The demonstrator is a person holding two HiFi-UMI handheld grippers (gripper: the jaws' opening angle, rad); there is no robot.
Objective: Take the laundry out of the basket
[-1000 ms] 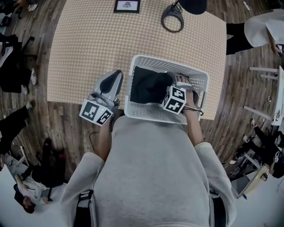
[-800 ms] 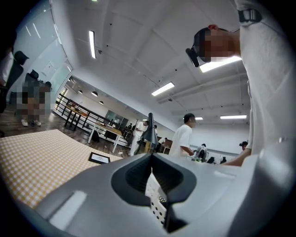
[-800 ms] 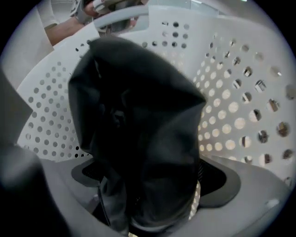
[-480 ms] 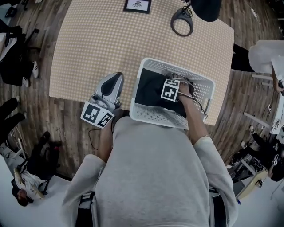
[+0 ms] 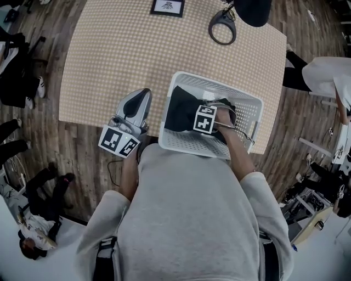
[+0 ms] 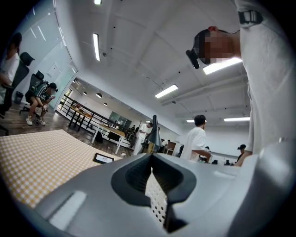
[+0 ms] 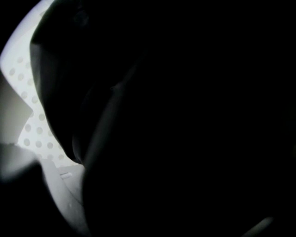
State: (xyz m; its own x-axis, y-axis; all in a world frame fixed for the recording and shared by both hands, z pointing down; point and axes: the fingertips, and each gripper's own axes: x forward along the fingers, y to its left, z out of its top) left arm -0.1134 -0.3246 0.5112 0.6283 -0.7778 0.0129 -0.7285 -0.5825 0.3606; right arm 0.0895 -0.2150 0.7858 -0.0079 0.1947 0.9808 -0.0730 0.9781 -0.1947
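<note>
A white perforated basket [image 5: 184, 144] stands at the table's near edge with black laundry [image 5: 180, 108] in it. My right gripper [image 5: 197, 114] reaches down into the basket, its marker cube above the cloth and its jaws buried in the cloth. The jaws are closing. The right gripper view is almost wholly filled by the black laundry [image 7: 185, 115], with a strip of basket wall [image 7: 25, 132] at the left; the pads are hidden. My left gripper [image 5: 142, 94] lies on the table just left of the basket, its grey jaws together and nothing held [image 6: 152, 178].
The chequered table [image 5: 109, 55] carries a framed picture [image 5: 167, 6] and a black ring-shaped stand [image 5: 222, 26] at its far edge. People sit and stand around the room, one in white [image 6: 196, 139] beyond the table. Wooden floor surrounds the table.
My right gripper has gone down and leftwards into the basket, onto the black laundry. The left gripper has stayed where it was beside the basket.
</note>
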